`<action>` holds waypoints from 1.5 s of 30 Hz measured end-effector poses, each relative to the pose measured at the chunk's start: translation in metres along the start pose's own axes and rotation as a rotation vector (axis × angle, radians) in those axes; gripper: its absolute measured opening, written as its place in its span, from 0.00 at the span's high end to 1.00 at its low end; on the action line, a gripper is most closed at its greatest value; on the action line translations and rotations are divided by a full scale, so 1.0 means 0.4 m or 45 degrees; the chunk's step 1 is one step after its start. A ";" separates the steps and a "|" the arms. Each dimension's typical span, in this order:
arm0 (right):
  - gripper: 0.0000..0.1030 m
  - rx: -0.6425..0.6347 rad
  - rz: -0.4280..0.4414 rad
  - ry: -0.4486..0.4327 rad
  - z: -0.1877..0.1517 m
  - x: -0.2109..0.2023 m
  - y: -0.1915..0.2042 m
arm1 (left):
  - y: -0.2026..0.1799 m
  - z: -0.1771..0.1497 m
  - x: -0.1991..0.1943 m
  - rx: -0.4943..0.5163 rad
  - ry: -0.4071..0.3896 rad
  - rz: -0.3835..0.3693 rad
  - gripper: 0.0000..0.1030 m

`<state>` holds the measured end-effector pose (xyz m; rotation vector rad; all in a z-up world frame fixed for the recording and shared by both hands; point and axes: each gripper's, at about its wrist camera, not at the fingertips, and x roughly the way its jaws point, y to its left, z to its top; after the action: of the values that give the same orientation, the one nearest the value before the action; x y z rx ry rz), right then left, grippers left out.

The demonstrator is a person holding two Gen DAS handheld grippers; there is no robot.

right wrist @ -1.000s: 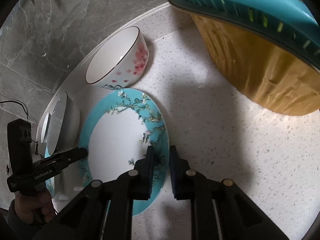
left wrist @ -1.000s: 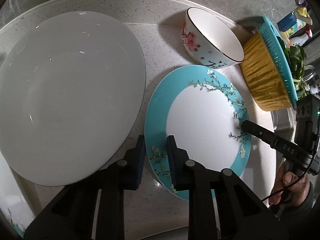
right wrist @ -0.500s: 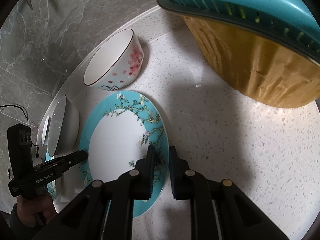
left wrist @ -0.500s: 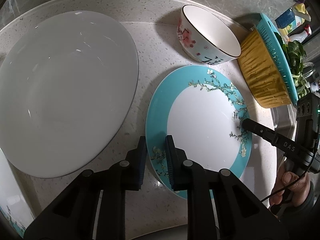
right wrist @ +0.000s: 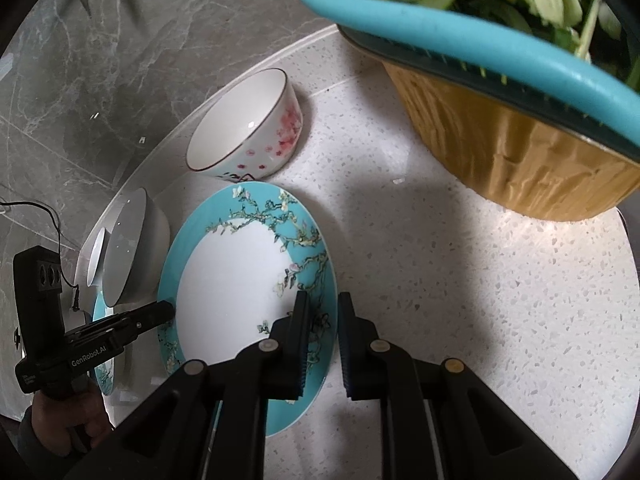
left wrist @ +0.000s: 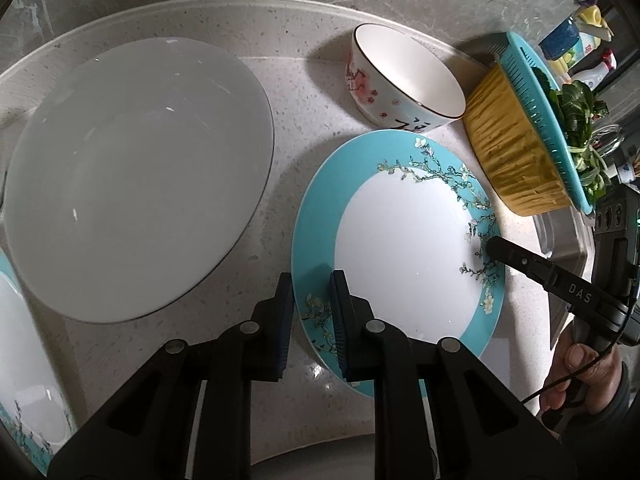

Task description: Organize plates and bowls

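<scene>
A turquoise-rimmed blossom plate (left wrist: 404, 240) (right wrist: 236, 280) lies on the speckled counter. My left gripper (left wrist: 312, 292) straddles its left rim, jaws a little apart, one finger on each side of the edge. My right gripper (right wrist: 322, 312) straddles the opposite rim the same way. Whether the plate is lifted I cannot tell. A pink-flowered bowl (left wrist: 400, 80) (right wrist: 244, 120) stands just behind the plate. A big white bowl (left wrist: 132, 176) (right wrist: 132, 248) sits to the left.
A yellow basin with a turquoise colander of greens (left wrist: 528, 136) (right wrist: 500, 92) stands close on the right. Another blossom plate edge (left wrist: 24, 400) shows at the far left. A grey marble wall (right wrist: 120, 40) runs behind. Bottles (left wrist: 576, 40) stand at the back right.
Both views have drifted: the plate and bowls sit lower and further right in the left view, and the colander looms closer in the right view. Both grippers stay on the plate's rims.
</scene>
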<state>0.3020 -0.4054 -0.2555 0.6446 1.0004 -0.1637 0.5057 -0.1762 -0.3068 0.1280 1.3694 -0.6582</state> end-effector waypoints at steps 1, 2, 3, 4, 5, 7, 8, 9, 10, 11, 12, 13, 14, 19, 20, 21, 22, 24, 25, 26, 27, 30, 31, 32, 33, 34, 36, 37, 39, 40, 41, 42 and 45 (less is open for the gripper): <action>0.85 -0.004 0.000 -0.004 -0.003 -0.007 0.000 | -0.001 -0.002 -0.006 0.001 -0.005 -0.006 0.85; 0.85 -0.010 0.000 -0.006 -0.002 -0.006 0.010 | -0.002 -0.004 -0.013 0.002 -0.011 -0.005 0.85; 0.85 -0.018 0.000 -0.011 -0.003 -0.012 0.015 | -0.004 -0.006 -0.019 0.002 -0.016 -0.004 0.85; 0.85 -0.022 0.000 -0.014 -0.004 -0.016 0.018 | -0.005 -0.008 -0.028 0.001 -0.023 -0.004 0.85; 0.85 -0.028 0.001 -0.019 -0.005 -0.023 0.023 | -0.005 -0.011 -0.034 0.002 -0.029 -0.004 0.85; 0.85 -0.038 0.002 -0.024 -0.007 -0.031 0.031 | -0.005 -0.016 -0.049 0.000 -0.039 -0.003 0.85; 0.85 -0.042 0.003 -0.027 -0.007 -0.035 0.036 | -0.004 -0.020 -0.056 -0.001 -0.044 -0.003 0.85; 0.85 -0.047 0.004 -0.029 -0.008 -0.039 0.043 | -0.004 -0.024 -0.064 0.000 -0.055 -0.006 0.85; 0.85 -0.055 0.005 -0.031 -0.009 -0.043 0.049 | -0.003 -0.028 -0.071 -0.003 -0.059 -0.006 0.85; 0.85 -0.061 0.007 -0.031 -0.011 -0.046 0.051 | -0.001 -0.030 -0.076 -0.006 -0.062 -0.007 0.85; 0.85 -0.066 0.008 -0.032 -0.014 -0.050 0.055 | 0.001 -0.035 -0.083 -0.009 -0.067 -0.008 0.85; 0.85 -0.073 0.010 -0.033 -0.017 -0.053 0.059 | 0.002 -0.038 -0.089 -0.012 -0.070 -0.007 0.85; 0.85 -0.078 0.011 -0.033 -0.020 -0.057 0.066 | 0.005 -0.043 -0.096 -0.014 -0.074 -0.007 0.85; 0.85 -0.107 0.016 -0.034 -0.043 -0.073 0.096 | 0.022 -0.079 -0.136 -0.019 -0.093 0.000 0.85; 0.85 -0.111 0.017 -0.033 -0.048 -0.074 0.102 | 0.025 -0.086 -0.143 -0.022 -0.097 0.002 0.85; 0.85 -0.114 0.020 -0.031 -0.052 -0.075 0.107 | 0.030 -0.095 -0.151 -0.023 -0.099 0.003 0.85; 0.85 -0.119 0.021 -0.030 -0.057 -0.077 0.113 | 0.033 -0.102 -0.157 -0.024 -0.100 0.004 0.85; 0.85 -0.124 0.023 -0.029 -0.068 -0.080 0.124 | 0.043 -0.123 -0.175 -0.027 -0.105 0.006 0.85; 0.85 -0.127 0.024 -0.030 -0.075 -0.084 0.130 | 0.047 -0.135 -0.182 -0.027 -0.105 0.007 0.85; 0.85 -0.129 0.024 -0.030 -0.080 -0.088 0.134 | 0.051 -0.146 -0.190 -0.029 -0.107 0.007 0.85; 0.85 -0.133 0.025 -0.030 -0.085 -0.090 0.139 | 0.054 -0.156 -0.196 -0.028 -0.107 0.007 0.85; 0.85 -0.144 0.023 -0.030 -0.102 -0.099 0.155 | 0.066 -0.188 -0.217 -0.025 -0.109 0.005 0.85; 0.85 -0.148 0.023 -0.029 -0.109 -0.103 0.160 | 0.070 -0.199 -0.224 -0.025 -0.111 0.006 0.85; 0.85 -0.151 0.023 -0.027 -0.116 -0.104 0.165 | 0.074 -0.214 -0.233 -0.024 -0.111 0.007 0.85; 0.85 -0.154 0.024 -0.026 -0.123 -0.107 0.169 | 0.077 -0.227 -0.240 -0.025 -0.111 0.006 0.85; 0.85 -0.158 0.023 -0.023 -0.131 -0.109 0.174 | 0.081 -0.235 -0.244 -0.026 -0.111 0.005 0.85; 0.85 -0.165 0.023 -0.017 -0.149 -0.114 0.184 | 0.090 -0.259 -0.254 -0.030 -0.107 0.002 0.85; 0.85 -0.170 0.022 -0.013 -0.158 -0.115 0.190 | 0.095 -0.270 -0.258 -0.030 -0.104 0.002 0.84; 0.85 -0.179 0.021 -0.005 -0.178 -0.116 0.199 | 0.106 -0.298 -0.269 -0.033 -0.103 0.007 0.84; 0.85 -0.182 0.022 0.001 -0.189 -0.117 0.204 | 0.110 -0.311 -0.274 -0.030 -0.102 0.012 0.84; 0.85 -0.185 0.022 0.006 -0.197 -0.117 0.208 | 0.113 -0.325 -0.279 -0.027 -0.100 0.016 0.84; 0.85 -0.187 0.022 0.011 -0.208 -0.117 0.213 | 0.117 -0.337 -0.282 -0.028 -0.096 0.017 0.84; 0.85 -0.193 0.024 0.025 -0.237 -0.116 0.225 | 0.136 -0.384 -0.297 -0.042 -0.098 0.022 0.84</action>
<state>0.2445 -0.2861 -0.2142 0.5175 1.0150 -0.0642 0.3944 -0.0196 -0.2461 0.0870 1.3036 -0.6199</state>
